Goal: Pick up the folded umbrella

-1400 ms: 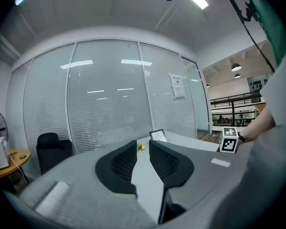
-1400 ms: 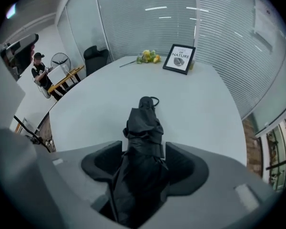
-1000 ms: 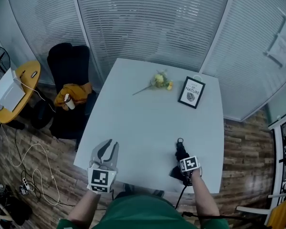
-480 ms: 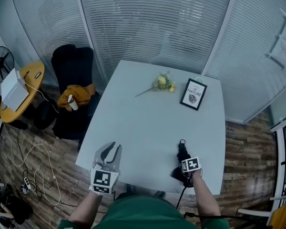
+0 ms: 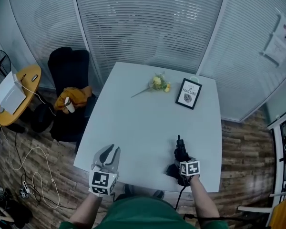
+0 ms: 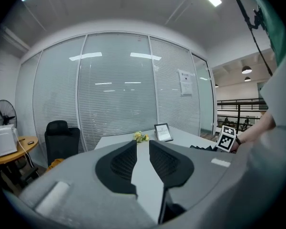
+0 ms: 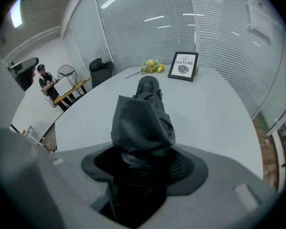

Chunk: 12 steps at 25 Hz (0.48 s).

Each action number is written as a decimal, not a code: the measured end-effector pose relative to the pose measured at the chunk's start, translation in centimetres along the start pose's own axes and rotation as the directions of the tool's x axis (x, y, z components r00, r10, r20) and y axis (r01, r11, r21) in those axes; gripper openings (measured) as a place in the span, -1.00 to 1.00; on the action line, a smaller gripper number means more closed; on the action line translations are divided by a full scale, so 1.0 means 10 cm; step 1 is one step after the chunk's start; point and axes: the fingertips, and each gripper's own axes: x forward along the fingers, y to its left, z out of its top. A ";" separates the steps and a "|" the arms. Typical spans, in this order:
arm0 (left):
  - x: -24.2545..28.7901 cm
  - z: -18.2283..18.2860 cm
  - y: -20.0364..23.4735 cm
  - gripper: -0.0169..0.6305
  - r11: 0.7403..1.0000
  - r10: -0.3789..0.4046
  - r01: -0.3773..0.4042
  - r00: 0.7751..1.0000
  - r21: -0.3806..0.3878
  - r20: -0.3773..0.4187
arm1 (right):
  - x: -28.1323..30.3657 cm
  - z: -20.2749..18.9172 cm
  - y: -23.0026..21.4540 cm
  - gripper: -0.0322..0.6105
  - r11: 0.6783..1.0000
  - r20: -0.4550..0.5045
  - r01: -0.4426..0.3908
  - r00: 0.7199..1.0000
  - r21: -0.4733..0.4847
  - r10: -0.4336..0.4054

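Where the near edge of the white table (image 5: 148, 123) meets me, my right tongs (image 5: 179, 159) are closing on the folded umbrella (image 5: 180, 149). Its bunched black cloth fills the gap between the jaws and presses on both pads. The umbrella sits over the table's near right corner, its tip pointing up the table toward the picture frame (image 5: 189, 93) at the far side. I cannot tell whether it touches the tabletop. My left tongs (image 5: 109, 152) hang at the table's near left edge, jaws parted with nothing between them.
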 end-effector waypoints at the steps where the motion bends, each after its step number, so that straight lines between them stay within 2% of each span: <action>1: -0.01 0.00 -0.01 -0.67 1.000 -0.004 0.004 1.000 -0.011 0.003 | -0.04 0.05 0.02 -0.01 1.000 0.027 0.000 1.000 0.006 0.000; 7: 0.01 0.03 -0.10 -0.67 0.998 -0.036 0.037 0.999 -0.050 0.018 | -0.39 0.42 0.22 -0.01 0.999 0.195 -0.036 0.980 0.015 0.033; 12: 0.08 0.02 -0.20 -0.67 0.995 -0.068 0.069 0.997 -0.068 0.019 | -0.65 0.63 0.40 -0.01 0.998 0.278 -0.069 0.958 -0.002 0.067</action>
